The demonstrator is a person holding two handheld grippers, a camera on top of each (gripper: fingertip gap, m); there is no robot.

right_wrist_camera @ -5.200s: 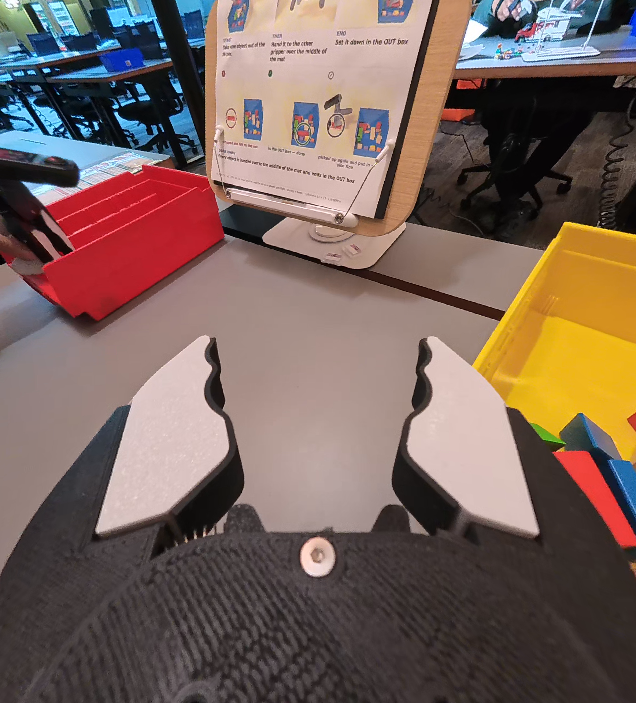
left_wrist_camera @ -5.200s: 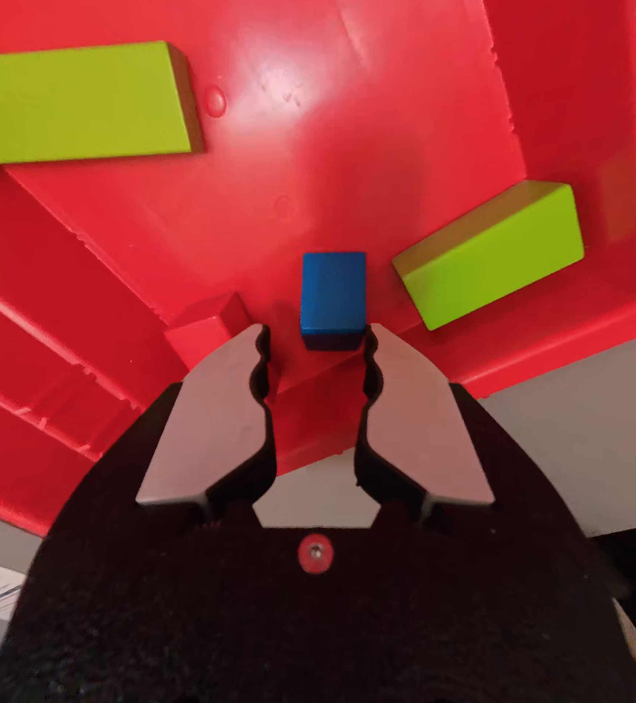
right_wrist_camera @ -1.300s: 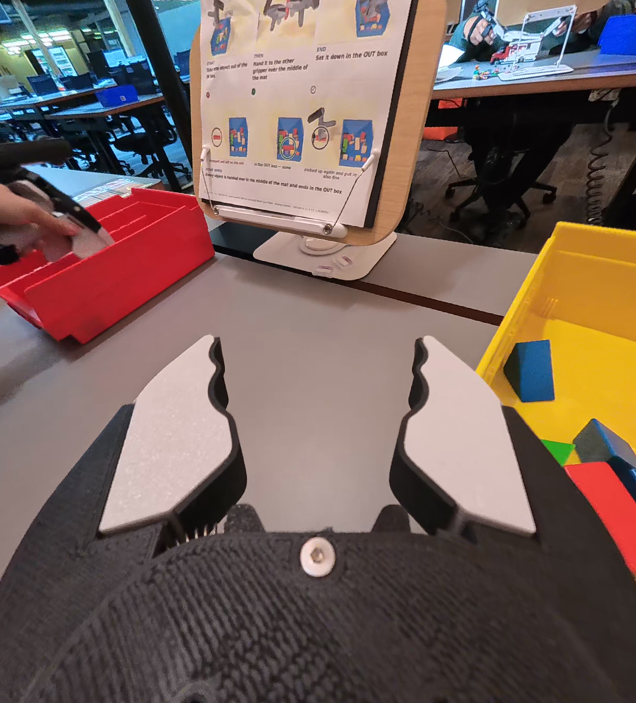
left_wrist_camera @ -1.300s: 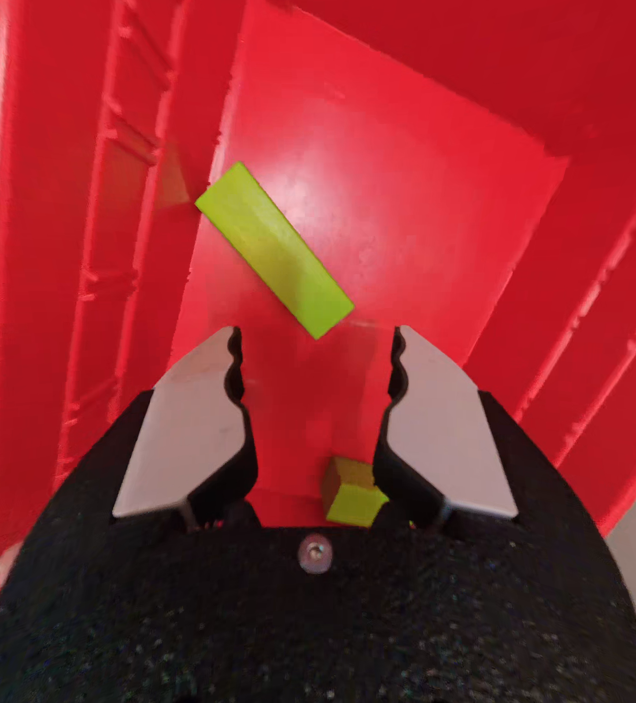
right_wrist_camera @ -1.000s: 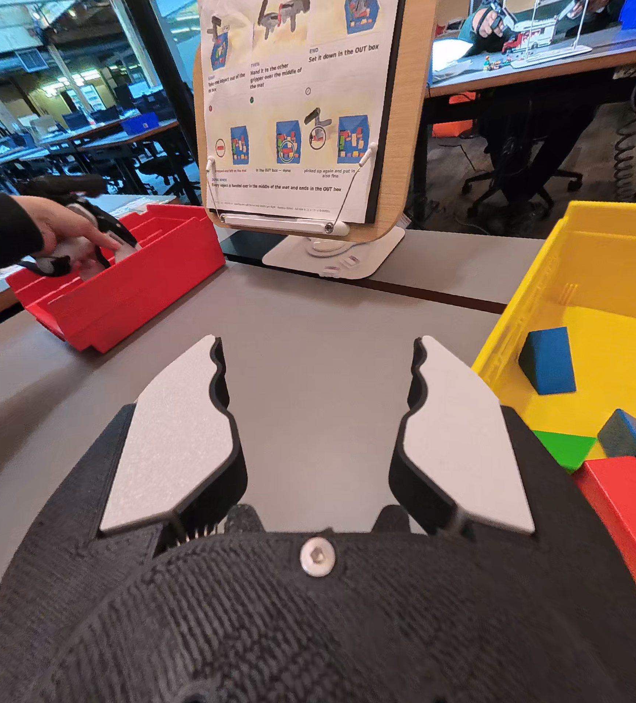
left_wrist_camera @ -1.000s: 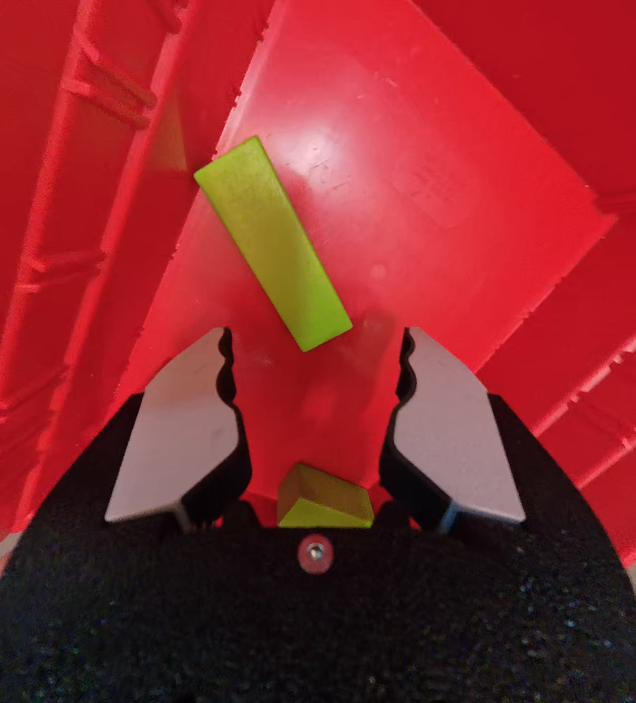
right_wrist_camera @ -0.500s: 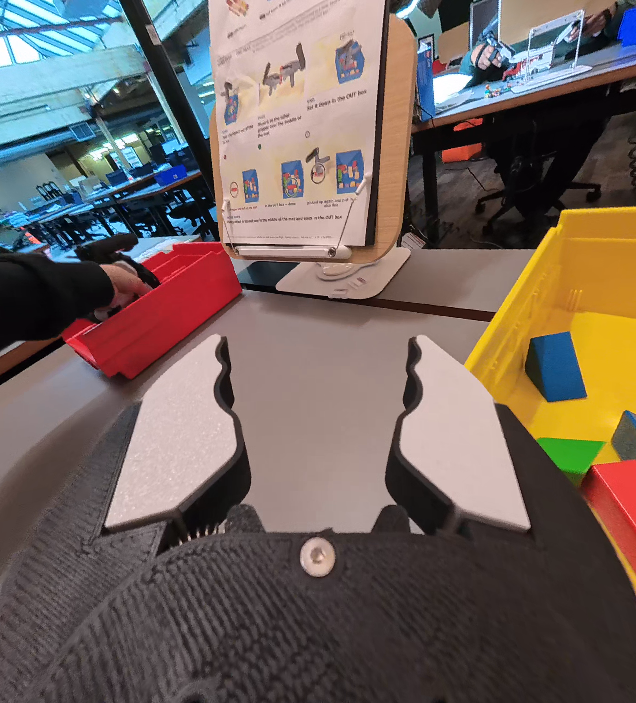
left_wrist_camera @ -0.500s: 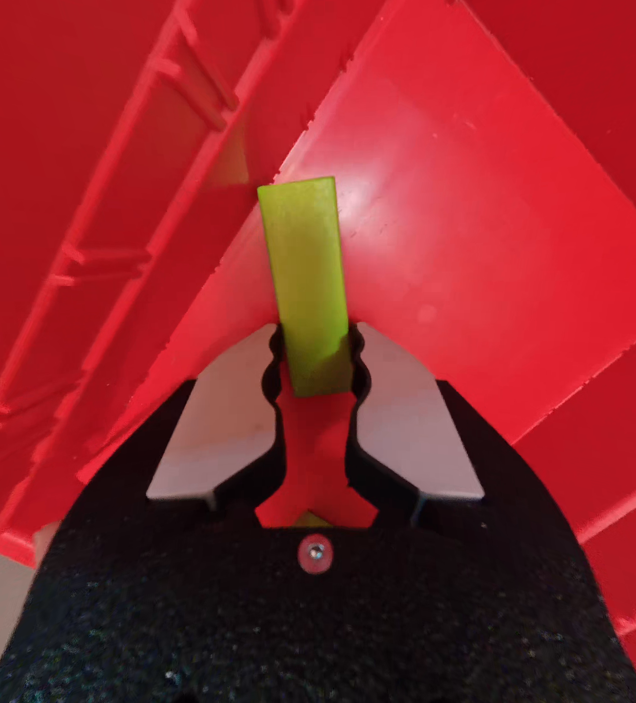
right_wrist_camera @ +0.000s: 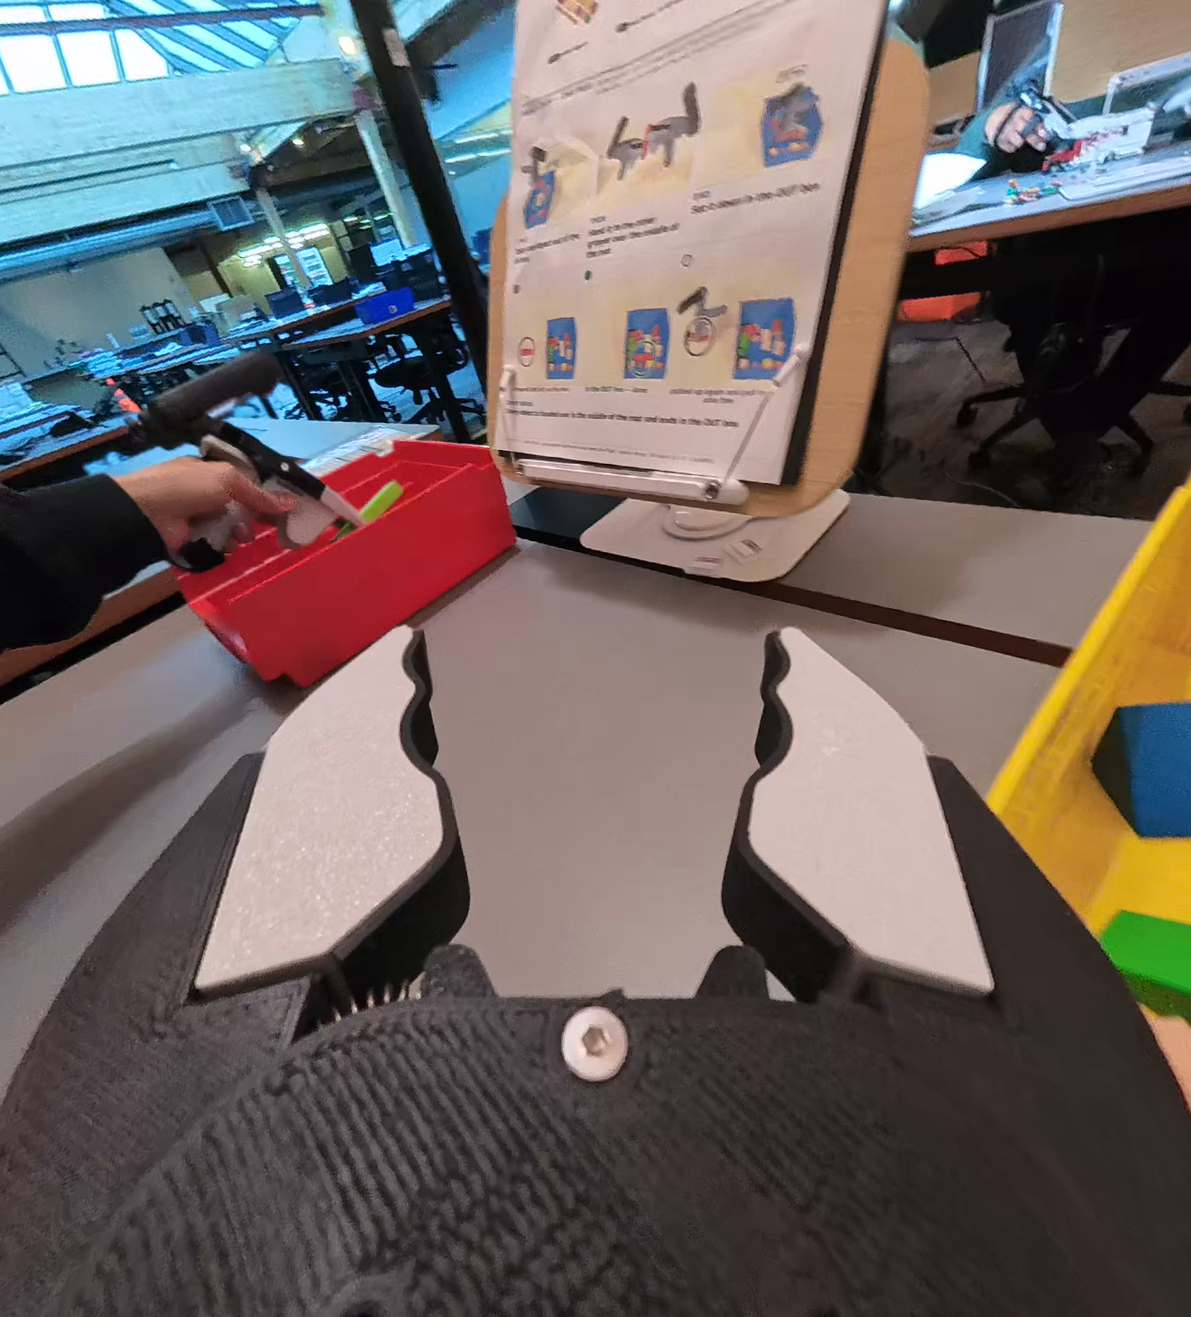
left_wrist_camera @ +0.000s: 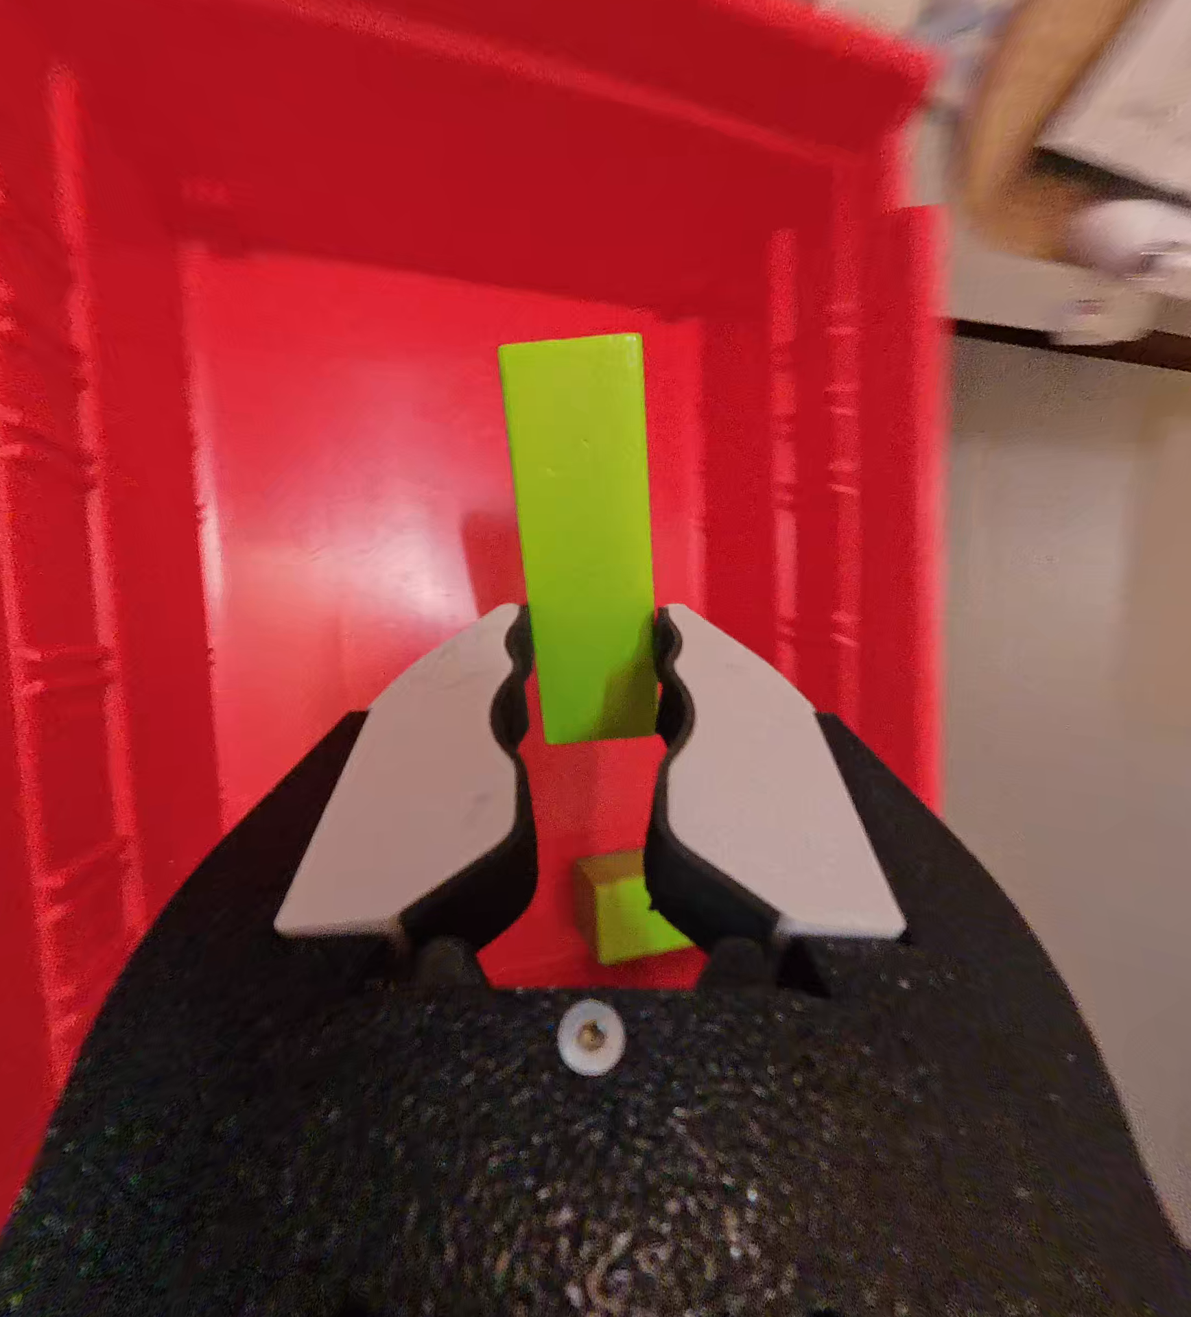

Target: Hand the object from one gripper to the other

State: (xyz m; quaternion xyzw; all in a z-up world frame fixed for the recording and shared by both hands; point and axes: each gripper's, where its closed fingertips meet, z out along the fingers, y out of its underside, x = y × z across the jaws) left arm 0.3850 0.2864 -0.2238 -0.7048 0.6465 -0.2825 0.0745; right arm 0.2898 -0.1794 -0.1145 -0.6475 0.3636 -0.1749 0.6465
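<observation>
The left hand-held gripper point(left_wrist_camera: 589, 666) was open over the red bin point(left_wrist_camera: 115, 499); now its fingers squeeze the long green block point(left_wrist_camera: 582, 513), lifted up off the bin floor; the blue block is gone from the red bin.

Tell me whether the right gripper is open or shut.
Open. The right gripper has its fingers spread wide with only bare grey table between them, nothing held.
</observation>
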